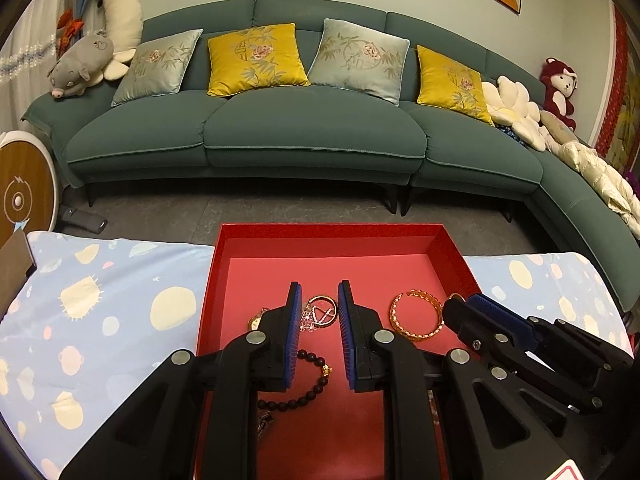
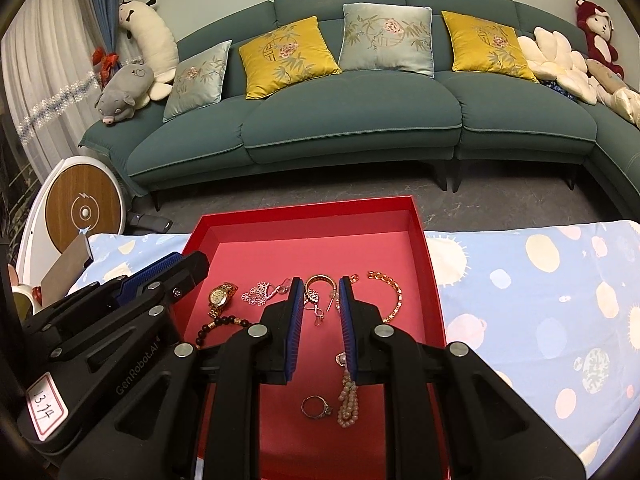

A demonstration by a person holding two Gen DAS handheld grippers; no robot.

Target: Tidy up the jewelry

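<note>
Over the shallow red cardboard tray [image 2: 430, 280] on the dotted blue cloth, the left gripper [image 1: 318, 300] and right gripper [image 2: 320, 294] hung with fingers slightly parted, pinching nothing. Inside the tray lay a gold watch [image 2: 220, 298], dark bead bracelet [image 1: 308, 380], orange-gold bangle [image 1: 416, 316] and silver ring [image 2: 316, 406], loose. Sorting looked barely begun; the next move called for lowering onto one piece.
</note>
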